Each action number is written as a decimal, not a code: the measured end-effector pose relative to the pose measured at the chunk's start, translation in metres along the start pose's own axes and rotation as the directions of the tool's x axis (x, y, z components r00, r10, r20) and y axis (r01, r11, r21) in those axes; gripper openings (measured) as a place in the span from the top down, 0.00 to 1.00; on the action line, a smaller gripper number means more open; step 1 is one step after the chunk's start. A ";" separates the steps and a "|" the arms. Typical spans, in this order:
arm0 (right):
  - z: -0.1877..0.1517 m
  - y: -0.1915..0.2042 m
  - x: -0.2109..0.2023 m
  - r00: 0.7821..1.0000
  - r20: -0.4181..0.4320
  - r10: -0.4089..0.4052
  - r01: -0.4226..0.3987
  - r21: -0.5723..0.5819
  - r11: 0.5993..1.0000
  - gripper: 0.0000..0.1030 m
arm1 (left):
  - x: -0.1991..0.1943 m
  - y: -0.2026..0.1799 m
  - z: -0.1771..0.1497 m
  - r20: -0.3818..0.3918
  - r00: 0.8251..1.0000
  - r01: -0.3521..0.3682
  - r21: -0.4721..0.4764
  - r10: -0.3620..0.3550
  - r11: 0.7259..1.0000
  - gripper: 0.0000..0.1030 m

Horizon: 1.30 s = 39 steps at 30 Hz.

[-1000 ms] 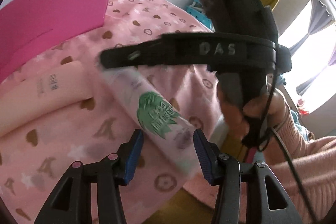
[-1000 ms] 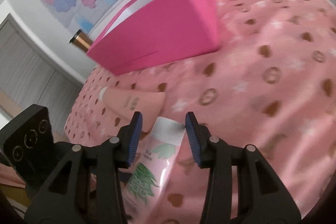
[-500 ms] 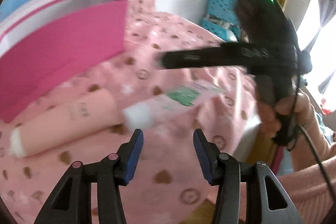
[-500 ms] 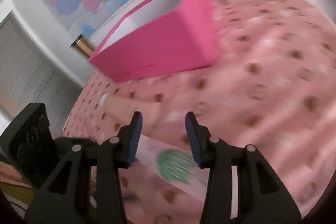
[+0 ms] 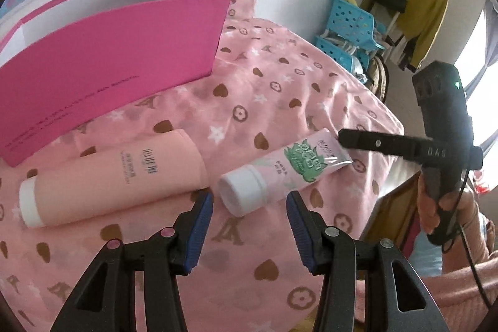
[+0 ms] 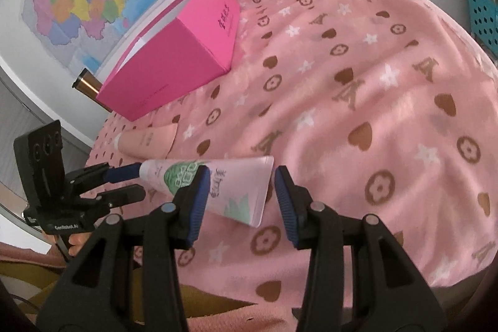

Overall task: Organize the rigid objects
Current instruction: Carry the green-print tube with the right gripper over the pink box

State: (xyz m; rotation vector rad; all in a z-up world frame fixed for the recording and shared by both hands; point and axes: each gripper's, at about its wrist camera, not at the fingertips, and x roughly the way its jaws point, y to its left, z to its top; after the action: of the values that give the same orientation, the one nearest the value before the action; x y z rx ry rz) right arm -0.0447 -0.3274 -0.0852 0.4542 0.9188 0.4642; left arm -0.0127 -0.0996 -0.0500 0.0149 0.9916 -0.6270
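Two tubes are lying on the pink blanket [image 5: 280, 89] near the pink box [image 5: 109, 58]: the green-print tube [image 5: 280, 167] between the gaping left gripper [image 5: 249, 207] and gaping right gripper [image 6: 239, 192], the peach tube [image 5: 115, 176] just left.

My left gripper [image 5: 250, 209] sits low over the pink blanket [image 5: 280, 89], its blue-padded fingers spread wide with nothing between them, pointing away from my edge of the blanket. From the right wrist view I see this same gripper [image 6: 124, 181] level above the blanket at the side nearer me, my hand [image 6: 76, 241] wrapped round its handle from below.

My right gripper [image 6: 239, 192] is also spread wide, fingers hovering just above the blanket and clamping nothing. In the left wrist view, one of its dark fingers [image 5: 382, 143] reaches in sideways over the blanket's edge, and my right hand [image 5: 435, 201] grips the handle beyond that edge.
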 end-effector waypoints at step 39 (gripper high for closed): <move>0.044 0.061 0.016 0.996 0.056 0.070 -0.060 -0.173 0.983 0.52 | -0.043 0.014 0.019 0.101 0.983 -0.149 -0.034 0.151 0.988 0.55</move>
State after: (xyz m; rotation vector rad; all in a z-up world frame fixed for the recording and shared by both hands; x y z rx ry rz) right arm -0.0112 -0.2764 -0.0382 0.3403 0.7985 0.5808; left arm -0.0077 -0.0729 -0.0095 0.0336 0.8896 -0.4719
